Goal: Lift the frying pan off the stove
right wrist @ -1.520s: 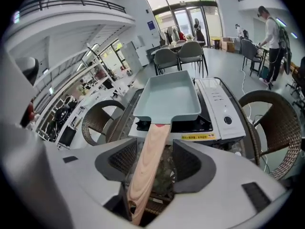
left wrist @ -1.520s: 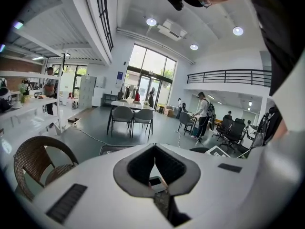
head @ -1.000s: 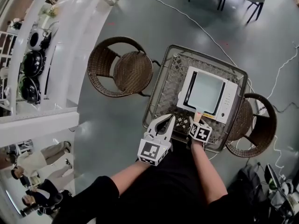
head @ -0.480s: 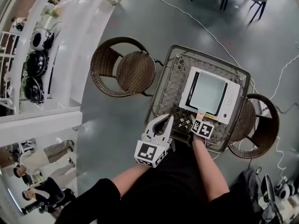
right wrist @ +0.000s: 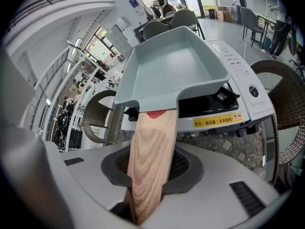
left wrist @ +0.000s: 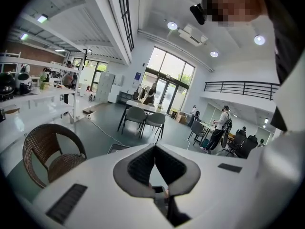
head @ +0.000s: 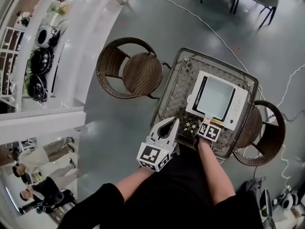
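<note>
A wicker table [head: 177, 97] stands on a grey hall floor [head: 119, 123]. The right gripper [right wrist: 151, 159] has just been closing and now clamps the wooden handle [right wrist: 152, 137] of the square frying pan [right wrist: 167, 66], which sits on the white induction stove [right wrist: 250, 97]. The left gripper [left wrist: 153, 151], near left, is closed on nothing. The grasp seems made; next comes a straight lift with the pan kept level.

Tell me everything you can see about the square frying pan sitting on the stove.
The square, pale grey-blue frying pan is shallow, with sloped walls, and is empty inside. A light wood-grain handle joins one side, with a red patch at the joint. The pan rests on the black top of the white stove, which stands on a wicker table. The right gripper has just been closing, and its dark fingers now clamp the handle from both sides. Nothing else touches the pan.
</note>
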